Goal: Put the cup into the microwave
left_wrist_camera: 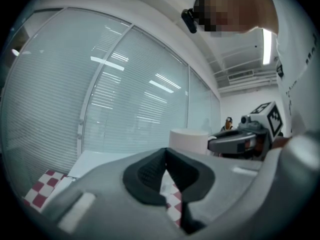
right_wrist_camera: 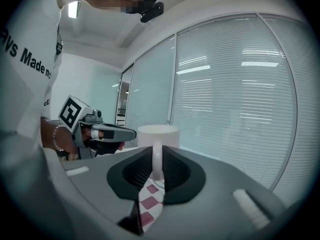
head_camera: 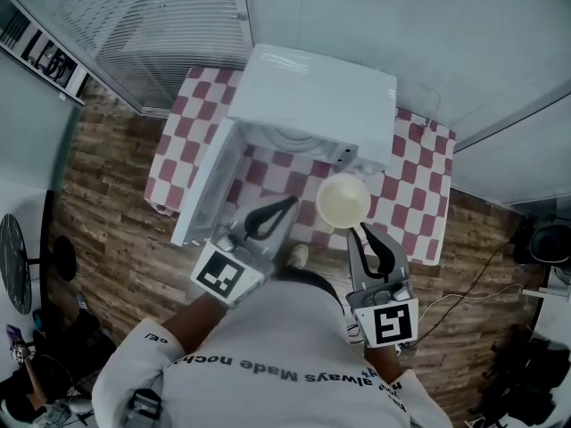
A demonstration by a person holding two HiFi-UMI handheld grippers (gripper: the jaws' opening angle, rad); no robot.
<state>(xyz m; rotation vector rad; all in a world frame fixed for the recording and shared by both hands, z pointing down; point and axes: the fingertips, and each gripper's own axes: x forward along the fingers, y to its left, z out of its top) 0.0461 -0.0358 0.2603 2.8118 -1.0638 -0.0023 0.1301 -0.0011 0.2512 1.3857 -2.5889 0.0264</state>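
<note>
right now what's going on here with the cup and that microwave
A person is working with a claw in each hand. The right claw is shut on the handle of a white cup and holds it in front of the white microwave, whose door stands open. The cup is not yet inside. The left claw is shut and empty, beside the cup. The microwave sits on a red-and-white checked cloth.

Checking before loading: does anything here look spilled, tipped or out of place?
Nothing stands out. The cup is upright, held by its handle in the jaws of the right gripper, in front of the microwave, whose door stands open.
</note>
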